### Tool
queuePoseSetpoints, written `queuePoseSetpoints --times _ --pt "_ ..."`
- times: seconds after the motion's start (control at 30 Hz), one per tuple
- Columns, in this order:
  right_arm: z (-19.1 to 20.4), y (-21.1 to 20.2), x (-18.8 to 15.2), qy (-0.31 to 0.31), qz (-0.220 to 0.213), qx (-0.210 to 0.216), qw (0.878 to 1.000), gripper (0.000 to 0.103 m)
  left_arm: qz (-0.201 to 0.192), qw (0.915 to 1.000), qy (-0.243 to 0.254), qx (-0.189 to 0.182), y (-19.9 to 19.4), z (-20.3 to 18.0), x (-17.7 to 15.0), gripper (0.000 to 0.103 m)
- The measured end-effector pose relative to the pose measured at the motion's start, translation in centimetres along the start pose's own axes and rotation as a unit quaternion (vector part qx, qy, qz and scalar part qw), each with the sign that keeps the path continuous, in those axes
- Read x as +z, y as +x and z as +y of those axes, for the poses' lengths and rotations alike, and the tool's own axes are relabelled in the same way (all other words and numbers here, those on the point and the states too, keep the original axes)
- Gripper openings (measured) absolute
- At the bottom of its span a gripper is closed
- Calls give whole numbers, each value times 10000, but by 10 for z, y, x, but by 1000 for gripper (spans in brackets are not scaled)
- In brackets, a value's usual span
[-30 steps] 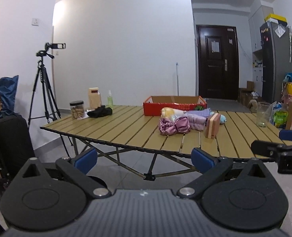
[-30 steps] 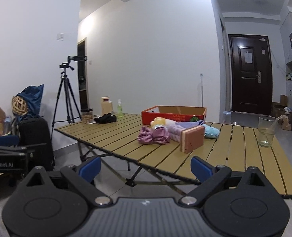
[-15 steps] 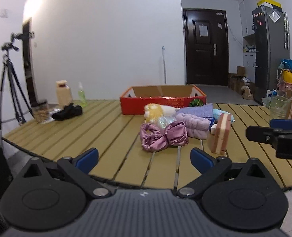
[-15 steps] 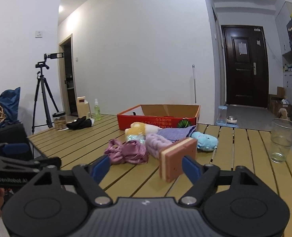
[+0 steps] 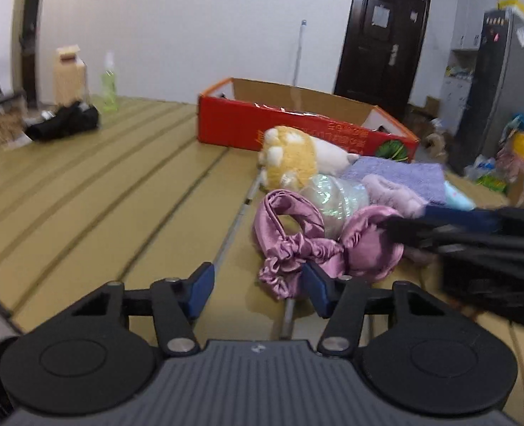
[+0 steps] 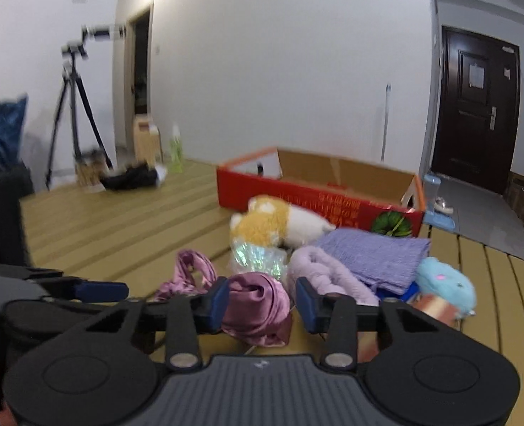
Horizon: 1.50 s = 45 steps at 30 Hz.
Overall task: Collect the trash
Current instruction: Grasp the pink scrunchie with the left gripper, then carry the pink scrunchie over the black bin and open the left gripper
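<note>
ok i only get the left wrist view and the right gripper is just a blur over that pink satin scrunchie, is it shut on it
observer: no. In the right wrist view the right gripper is open, with one bunched end of the pink satin scrunchie sitting between its fingers.
operator: anything just right of it i might bump
observer: yes, a light blue plush toy lies off to its right on the table, against the folded purple towel.
</note>
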State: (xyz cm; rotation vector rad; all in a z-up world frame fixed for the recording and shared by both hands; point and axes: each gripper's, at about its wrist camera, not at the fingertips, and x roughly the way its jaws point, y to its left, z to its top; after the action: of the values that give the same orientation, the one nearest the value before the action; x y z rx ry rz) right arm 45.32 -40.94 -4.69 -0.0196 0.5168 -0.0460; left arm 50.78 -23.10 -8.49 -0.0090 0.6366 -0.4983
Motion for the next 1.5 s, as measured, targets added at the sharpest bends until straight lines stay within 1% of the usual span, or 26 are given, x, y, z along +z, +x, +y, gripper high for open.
queuePoseSetpoints --times 0.03,0.07,0.1,0.13,0.17,0.2,0.23,0.27,0.43,0.5,0.6,0.83,0.93,1.03,1.17,1.27,1.37,1.5 --pt "1 13 1 5 146 0 9999 33 19 9999 -58 -112 3 2 1 45" --pt "2 21 1 17 249 20 9997 27 14 9995 -109 -299 4 4 0 34" --pt "2 25 -1 50 285 -10 9996 24 -11 9989 -172 -443 5 6 1 27" --pt "2 28 -2 104 303 -92 9994 22 -17 9979 -222 -601 8 6 2 15" --pt "2 31 -4 120 318 -101 9994 18 -12 9975 -221 -677 8 6 2 12" --pt "1 32 -5 143 333 -125 9993 13 -41 9977 -148 -654 7 3 2 10" --pt "0 33 -7 171 325 -152 9992 12 -72 9979 -75 -635 5 2 2 6" --pt "-1 34 -8 188 327 -149 9992 9 -75 9981 -69 -606 3 2 2 4" --pt "-1 24 -5 257 247 -92 9993 5 -69 9983 -145 -568 -9 4 6 3" --pt "4 14 -2 256 193 -22 9995 4 -169 9984 -104 -521 -25 7 9 3" --pt "21 -2 8 201 70 133 9997 4 -330 9988 -70 -354 -53 16 14 3" --pt "81 -39 44 30 -267 632 9976 4 -815 9965 -144 111 -134 59 30 3" --pt "115 -50 60 -56 -371 938 9949 4 -935 9947 -229 369 -170 85 31 3" --pt "154 -55 69 -162 -377 1267 9911 4 -987 9927 -262 648 -198 111 28 3" --pt "204 -49 72 -216 -243 1663 9855 4 -816 9911 -442 959 -220 155 19 3" --pt "238 -34 70 -266 -19 1919 9810 4 -628 9897 -555 1163 -223 187 9 3" --pt "272 -11 59 -413 246 2073 9771 4 -314 9885 -679 1314 -211 224 -5 3" --pt "313 22 36 -597 613 2170 9724 4 144 9864 -885 1374 -186 268 -33 3"
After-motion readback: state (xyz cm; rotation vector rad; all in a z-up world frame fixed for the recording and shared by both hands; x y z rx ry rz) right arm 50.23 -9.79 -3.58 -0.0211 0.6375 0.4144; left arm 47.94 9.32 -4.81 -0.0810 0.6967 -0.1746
